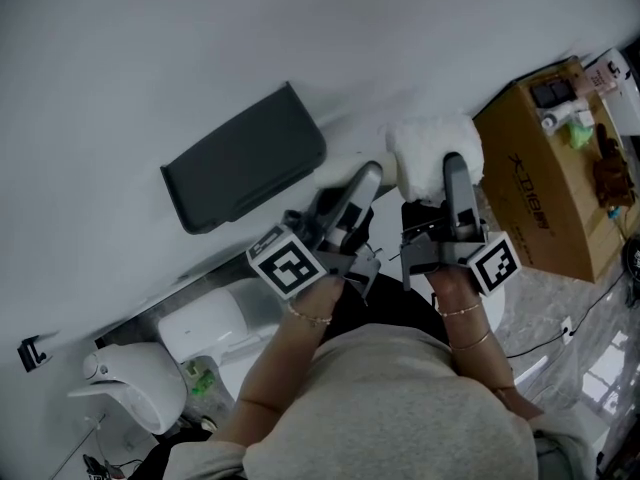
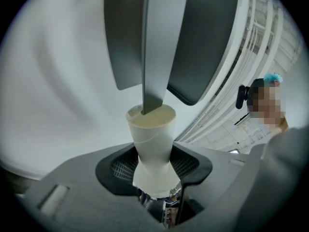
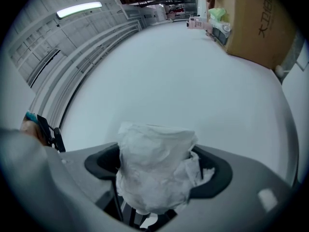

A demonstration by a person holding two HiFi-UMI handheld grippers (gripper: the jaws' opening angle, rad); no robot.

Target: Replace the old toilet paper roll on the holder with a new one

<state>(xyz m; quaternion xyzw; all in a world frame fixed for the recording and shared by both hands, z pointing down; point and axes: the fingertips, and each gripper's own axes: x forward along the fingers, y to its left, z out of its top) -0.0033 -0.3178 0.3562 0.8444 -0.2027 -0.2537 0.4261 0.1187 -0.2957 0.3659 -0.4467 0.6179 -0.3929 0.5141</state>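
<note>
Grippers are both loaded. The left gripper (image 1: 357, 194) has its jaws closed on the empty cardboard tube (image 2: 152, 141) of the old roll. In the left gripper view the two pads press the tube at its middle, so its wall is pinched narrow there and widens again toward the open end. This open end sits against the tip of the grey holder bar (image 2: 157, 47); I cannot tell whether the tip is a little inside the mouth or only touches its rim. Behind the bar hangs the dark holder cover (image 2: 205, 42), which is fixed on the white wall (image 1: 150, 58).

The right gripper (image 1: 455, 183) is closed on the new toilet paper roll (image 1: 432, 146). In the right gripper view the roll (image 3: 154, 166) fills the space between the jaws, and its white paper looks soft and wrinkled, with a loose fold at the right side. In the head view this roll is up near the wall, just right of the left gripper and well right of the holder cover (image 1: 245, 158).

A cardboard box (image 1: 550, 178) with small items on top stands to the right. White bathroom fixtures (image 1: 205, 328) are at the lower left, below the holder. Both wrists carry thin bracelets.
</note>
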